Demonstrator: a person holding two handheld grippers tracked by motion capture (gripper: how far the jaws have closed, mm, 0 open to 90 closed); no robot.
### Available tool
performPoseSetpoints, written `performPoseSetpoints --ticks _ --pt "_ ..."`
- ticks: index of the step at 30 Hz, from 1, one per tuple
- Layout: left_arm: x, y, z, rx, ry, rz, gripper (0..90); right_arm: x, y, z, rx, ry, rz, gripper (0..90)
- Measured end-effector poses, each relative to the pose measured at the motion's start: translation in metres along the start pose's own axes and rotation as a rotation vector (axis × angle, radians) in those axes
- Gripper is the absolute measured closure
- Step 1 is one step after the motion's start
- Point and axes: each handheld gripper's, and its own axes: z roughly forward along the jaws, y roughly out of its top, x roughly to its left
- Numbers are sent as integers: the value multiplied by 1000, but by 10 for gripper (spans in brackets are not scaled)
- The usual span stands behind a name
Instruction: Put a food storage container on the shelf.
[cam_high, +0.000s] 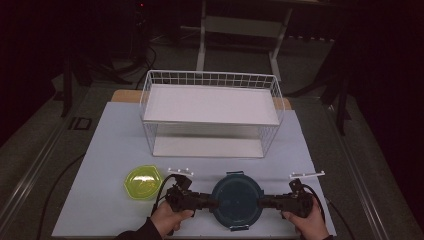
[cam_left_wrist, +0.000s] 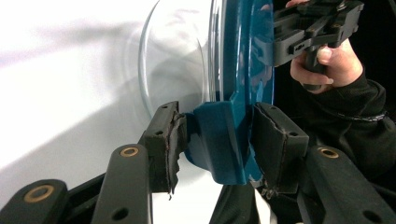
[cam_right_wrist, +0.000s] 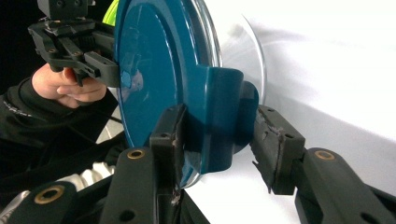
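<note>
A round glass container with a dark teal lid (cam_high: 236, 199) sits near the table's front edge, between my two grippers. My left gripper (cam_high: 206, 202) holds its left rim and my right gripper (cam_high: 266, 202) its right rim. In the left gripper view, my left gripper (cam_left_wrist: 217, 128) is shut on a teal side latch (cam_left_wrist: 219, 140), with the glass bowl (cam_left_wrist: 177, 70) beyond. In the right gripper view, my right gripper (cam_right_wrist: 217, 128) is shut on the opposite latch (cam_right_wrist: 229, 116); one pad lies on the lid face (cam_right_wrist: 149, 74).
A yellow-green bowl (cam_high: 142, 182) lies left of the container. A white two-tier wire rack (cam_high: 210, 112) stands at the back centre of the white table (cam_high: 100, 165). Two small white strips (cam_high: 181, 171) (cam_high: 306, 174) lie just behind the grippers.
</note>
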Motion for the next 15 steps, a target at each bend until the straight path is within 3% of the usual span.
performPoseSetpoints --ticks 9,15 --pt "-6 4 0 -6 8 -8 516 12 4 -6 -13 -36 -44 558" --pt "-16 18 -11 -22 19 28 518 20 11 -12 -36 -28 -58 560"
